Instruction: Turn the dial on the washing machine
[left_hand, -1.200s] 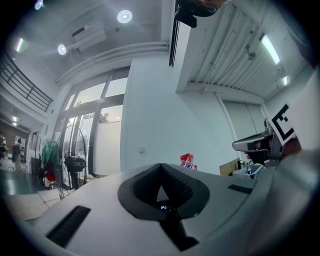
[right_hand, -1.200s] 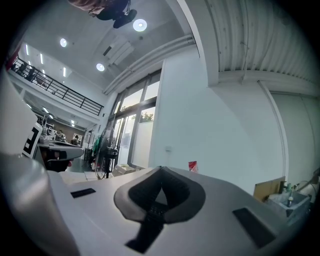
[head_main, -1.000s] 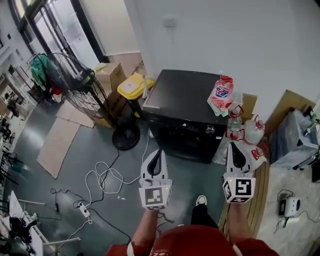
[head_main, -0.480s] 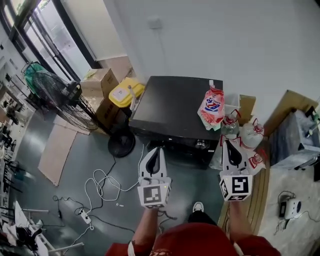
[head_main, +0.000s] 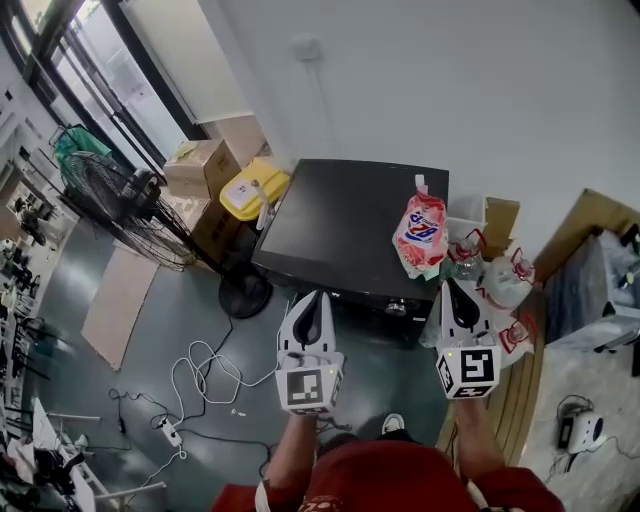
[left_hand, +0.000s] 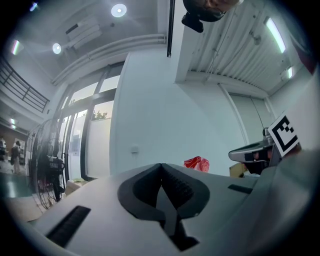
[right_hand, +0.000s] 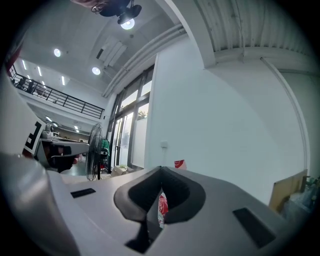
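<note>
Over the last second the washing machine (head_main: 350, 225) has been approached, so its dial (head_main: 399, 306), on the front panel at 9 o'clock from the right gripper (head_main: 458, 292), is judged nearly within reach but untouched. The fingers of that gripper and of the left gripper (head_main: 312, 300) are pressed together, empty. Open floor is left at the machine's 6 o'clock, while bottles (head_main: 505, 275) crowd its 3 o'clock edge.

Both forearms (head_main: 293, 445) reach forward side by side, each hand carrying a gripper held level, marker cube uppermost. The left gripper (head_main: 318, 300) has its jaws closed tip to tip with nothing between them. The right gripper (head_main: 450, 290) likewise has its jaws pressed together and empty.
</note>
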